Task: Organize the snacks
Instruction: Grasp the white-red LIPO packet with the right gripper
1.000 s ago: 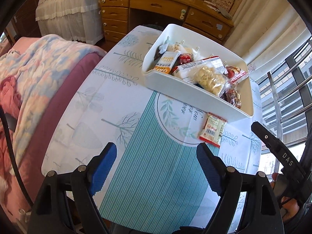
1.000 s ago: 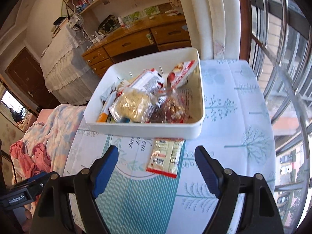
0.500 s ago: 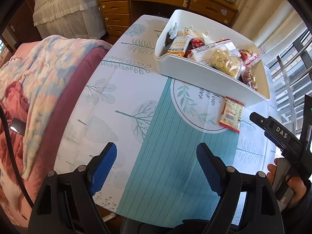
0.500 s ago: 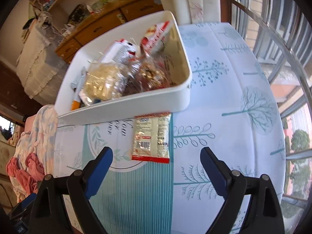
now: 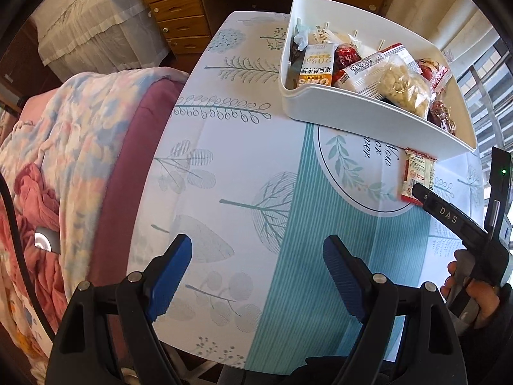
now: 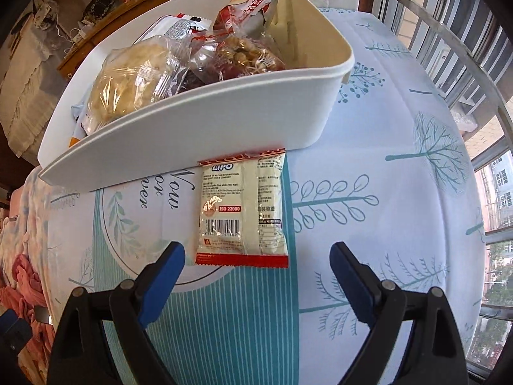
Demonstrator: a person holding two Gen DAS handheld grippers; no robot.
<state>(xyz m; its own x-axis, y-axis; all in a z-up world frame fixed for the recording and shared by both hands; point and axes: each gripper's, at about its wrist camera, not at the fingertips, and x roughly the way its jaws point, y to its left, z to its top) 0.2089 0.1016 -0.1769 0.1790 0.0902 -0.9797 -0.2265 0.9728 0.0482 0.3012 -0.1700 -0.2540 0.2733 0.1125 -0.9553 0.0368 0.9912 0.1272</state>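
The right hand-held gripper (image 6: 256, 268) hangs spread and empty just short of the snack packet (image 6: 242, 211), lying flat on the table (image 6: 368, 166) against the white bin (image 6: 205, 128). Light, crinkly, probably slippery; pinch its side edges.

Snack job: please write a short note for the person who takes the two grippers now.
Left gripper: open, nothing between its fingers, over bare tablecloth.
Right gripper: open and empty, pointing down at the loose LIPO packet.
White bin stands on the tablecloth and holds several packets.
The LIPO packet lies flat on the cloth, its far end at the bin's front wall.
Done: most snacks are in the bin.
Left: pick up the LIPO packet and put it in the bin, probably with the right gripper.
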